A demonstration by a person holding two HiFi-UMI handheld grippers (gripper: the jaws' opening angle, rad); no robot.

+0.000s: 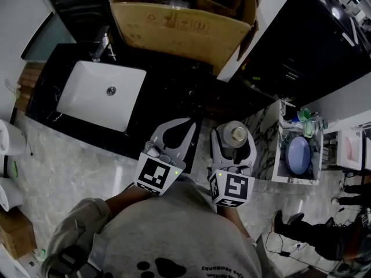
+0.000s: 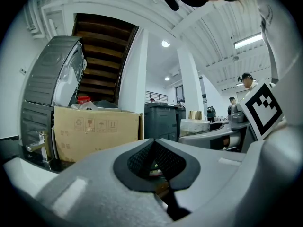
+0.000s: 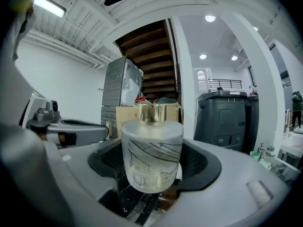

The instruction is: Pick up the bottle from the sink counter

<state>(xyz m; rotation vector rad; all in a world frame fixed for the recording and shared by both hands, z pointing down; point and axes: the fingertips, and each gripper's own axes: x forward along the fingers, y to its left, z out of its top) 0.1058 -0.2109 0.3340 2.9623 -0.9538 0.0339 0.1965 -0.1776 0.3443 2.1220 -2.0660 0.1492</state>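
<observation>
A round frosted-glass bottle [image 1: 235, 133] with a gold cap sits between the fingers of my right gripper [image 1: 233, 134], which is shut on it at the right end of the black sink counter [image 1: 174, 86]. In the right gripper view the bottle [image 3: 152, 148] stands upright between the dark pads, with marbled stone showing below it. My left gripper [image 1: 186, 126] hovers just left of it, shut and holding nothing. In the left gripper view its pads [image 2: 142, 167] meet, and the bottle [image 2: 195, 125] shows to the right.
A white sink [image 1: 75, 100] with a faucet [image 1: 103, 44] is set in the counter at left. A large cardboard box [image 1: 179, 22] stands behind. At right are a marble-topped cabinet [image 1: 264, 126] and a blue plate [image 1: 298, 155]. A person's legs [image 1: 313, 230] show at lower right.
</observation>
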